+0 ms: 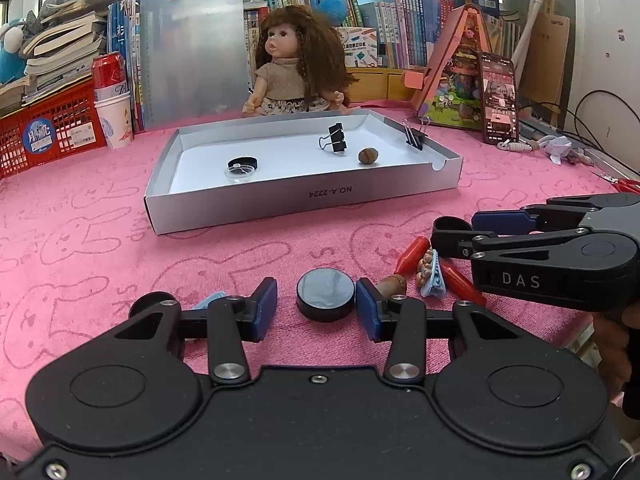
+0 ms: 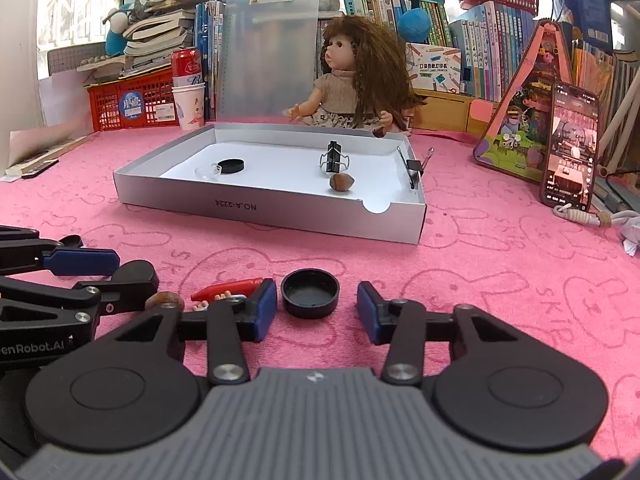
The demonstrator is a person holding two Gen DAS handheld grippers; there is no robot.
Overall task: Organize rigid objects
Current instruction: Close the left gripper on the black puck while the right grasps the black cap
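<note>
In the left wrist view my left gripper (image 1: 316, 310) straddles a flat black disc (image 1: 326, 294) lying on the pink cloth. Its right pad is at the disc's edge and pink cloth shows between disc and left pad, so it is open. In the right wrist view my right gripper (image 2: 316, 310) stands around a black cap (image 2: 310, 292) lying hollow side up. A gap shows at its right pad, so it is open too. The grey tray (image 1: 304, 200) ahead holds a black lid (image 1: 242, 164), a binder clip (image 1: 336, 140) and a nut (image 1: 368, 156).
Between the two grippers lie red pieces (image 1: 412, 254), a blue beaded clip (image 1: 432, 276) and a brown nut (image 2: 164, 300). A second binder clip (image 1: 414, 136) grips the tray's right wall. A doll (image 1: 296, 64), a phone (image 1: 498, 98), a red crate (image 1: 52, 128) and books line the back.
</note>
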